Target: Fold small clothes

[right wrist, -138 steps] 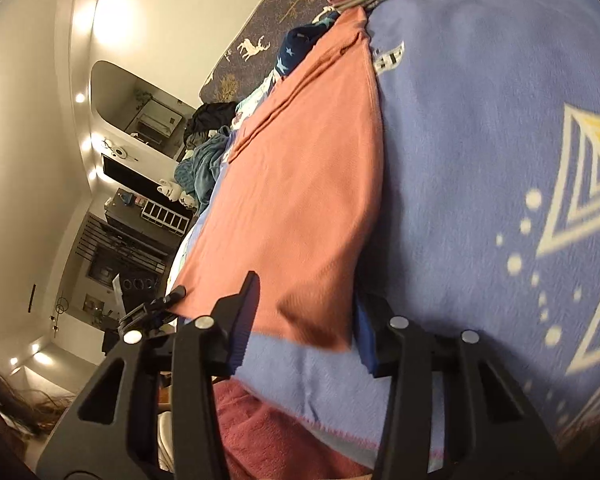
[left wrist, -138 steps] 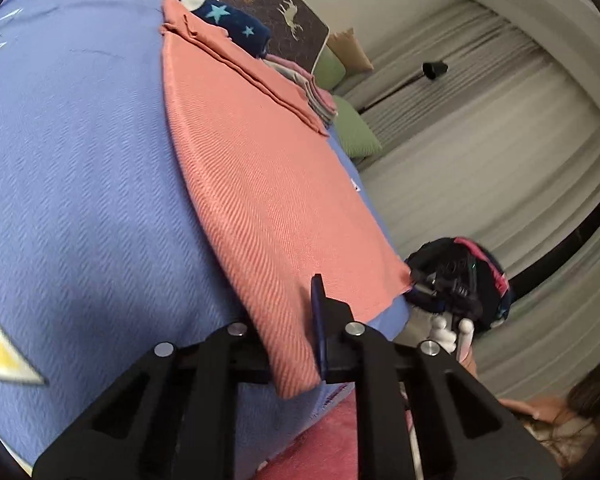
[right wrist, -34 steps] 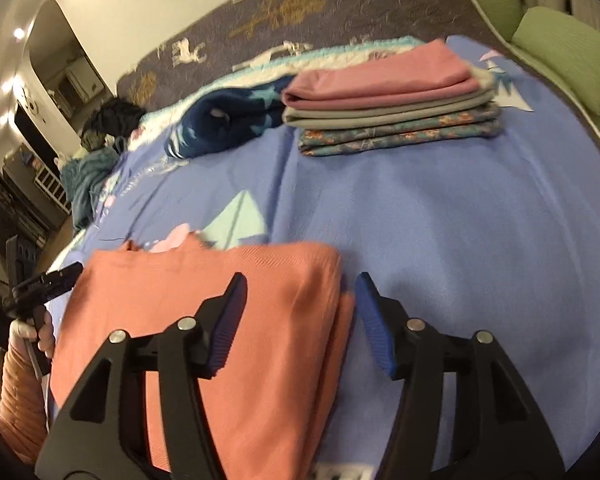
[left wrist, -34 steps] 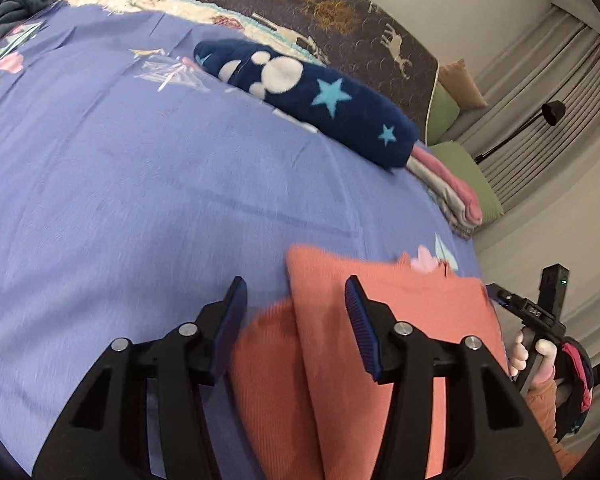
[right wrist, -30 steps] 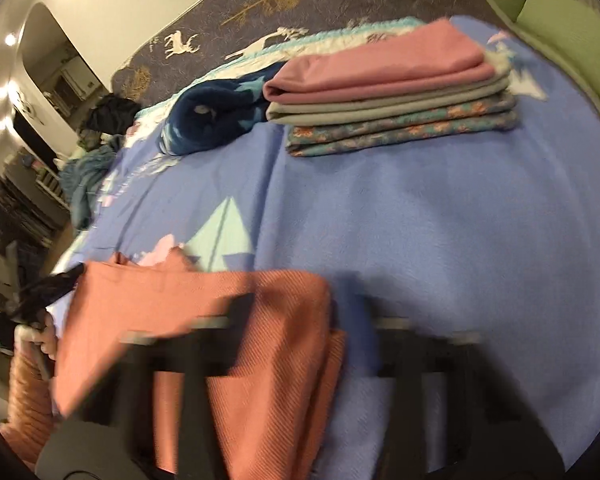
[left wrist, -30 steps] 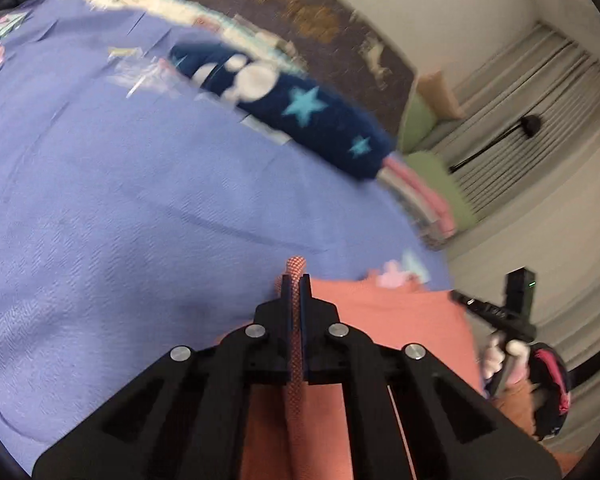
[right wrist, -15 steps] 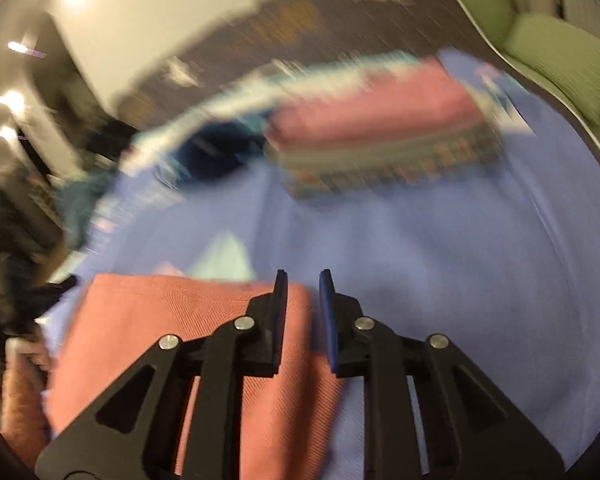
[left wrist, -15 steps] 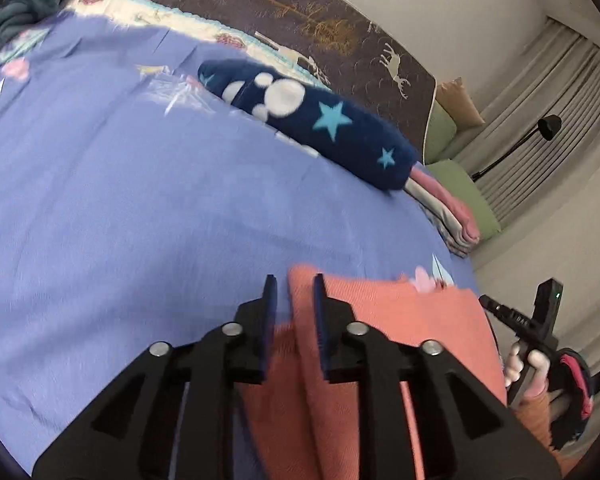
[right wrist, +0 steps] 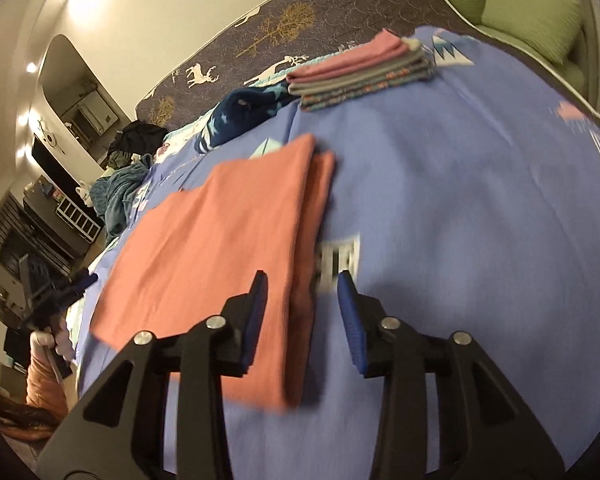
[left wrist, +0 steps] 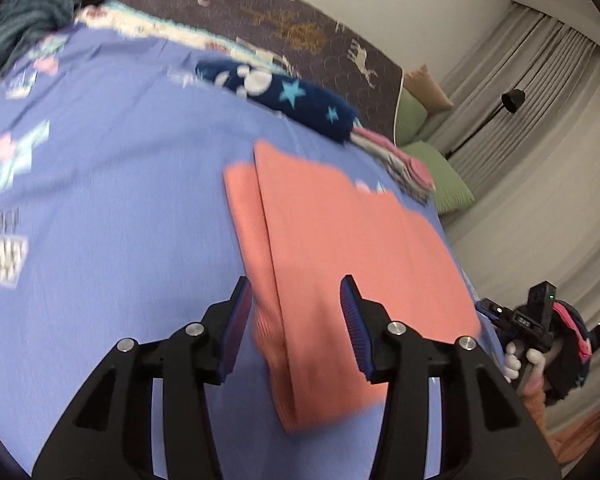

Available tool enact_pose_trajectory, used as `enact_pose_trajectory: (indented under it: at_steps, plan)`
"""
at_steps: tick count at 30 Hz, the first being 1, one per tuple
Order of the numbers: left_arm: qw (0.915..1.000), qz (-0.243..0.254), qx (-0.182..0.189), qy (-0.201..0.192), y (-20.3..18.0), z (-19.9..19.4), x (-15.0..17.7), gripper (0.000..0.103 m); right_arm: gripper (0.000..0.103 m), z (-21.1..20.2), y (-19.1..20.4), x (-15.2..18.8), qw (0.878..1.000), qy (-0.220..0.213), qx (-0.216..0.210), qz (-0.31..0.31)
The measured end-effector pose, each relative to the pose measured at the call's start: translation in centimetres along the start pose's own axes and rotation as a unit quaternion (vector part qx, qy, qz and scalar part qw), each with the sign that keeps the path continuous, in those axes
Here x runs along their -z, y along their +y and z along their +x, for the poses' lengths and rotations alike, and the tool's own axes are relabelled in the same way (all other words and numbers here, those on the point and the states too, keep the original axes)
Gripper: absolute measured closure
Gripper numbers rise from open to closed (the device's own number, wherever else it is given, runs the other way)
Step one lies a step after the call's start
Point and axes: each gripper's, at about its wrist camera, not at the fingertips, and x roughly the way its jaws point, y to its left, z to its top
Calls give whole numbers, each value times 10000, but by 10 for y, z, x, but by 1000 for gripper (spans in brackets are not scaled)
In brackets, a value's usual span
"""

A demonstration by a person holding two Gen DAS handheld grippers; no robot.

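A salmon-orange garment [left wrist: 340,248] lies folded flat on the blue bedspread [left wrist: 100,200], with a lower layer showing along one edge. It also shows in the right wrist view [right wrist: 220,248]. My left gripper [left wrist: 296,320] is open and empty above the garment's near left corner. My right gripper [right wrist: 302,316] is open and empty above the garment's near right edge. The right gripper shows in the left wrist view [left wrist: 528,320], and the left gripper shows in the right wrist view [right wrist: 48,292].
A stack of folded clothes [right wrist: 360,72] sits at the far side of the bed by a navy star-patterned roll [left wrist: 284,100]. Green cushions [right wrist: 532,20] lie beyond the bed. Loose dark clothes [right wrist: 132,148] are heaped at the far left.
Both grippers let go of the garment's folded edge, opened wide and pulled back toward the near side. The garment now lies folded on the bed.
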Motion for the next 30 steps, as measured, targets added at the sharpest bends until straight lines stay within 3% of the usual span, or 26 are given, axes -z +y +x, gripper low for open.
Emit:
enact_pose_trajectory:
  at_steps: [3, 7, 8, 9, 10, 13, 16, 18, 24, 27, 30]
  plan:
    - [9998, -59, 65, 160, -4, -5, 24, 55, 59, -3, 2, 16, 9997, 66, -201, 132]
    - [9992, -168, 207, 289, -4, 2, 43, 46, 54, 2, 8, 27, 9991, 164, -350, 186]
    - [9997, -5, 42, 235, -6, 4, 47, 48, 66, 5, 9, 29, 9993, 206, -265, 142]
    - [9996, 96, -143, 229, -7, 5, 49, 61, 97, 7, 12, 31, 9997, 253, -30, 46]
    - [9987, 136, -428, 227, -7, 4, 50, 74, 99, 9, 13, 32, 9988, 286, 391, -70]
    - [9974, 14, -702, 136, 2, -5, 51, 76, 103, 3, 3, 39, 9972, 217, 705, 91]
    - [9955, 5, -943, 50, 3, -13, 52, 76, 103, -7, -5, 43, 9982, 114, 511, 296]
    - [9942, 124, -1070, -15, -4, -18, 50, 76, 97, -14, -5, 46, 9984, 46, 457, 320]
    - [9970, 634, -409, -161, -56, -13, 40, 76, 88, -20, 9, 47, 9998, 46, -88, 194]
    - [9953, 950, 2, 192, -89, 15, 41, 76, 86, -8, 14, 50, 9992, 351, -189, 91]
    - [9877, 1337, 378, 724, -127, 55, 46, 76, 81, -12, 10, 45, 9992, 288, -259, 126]
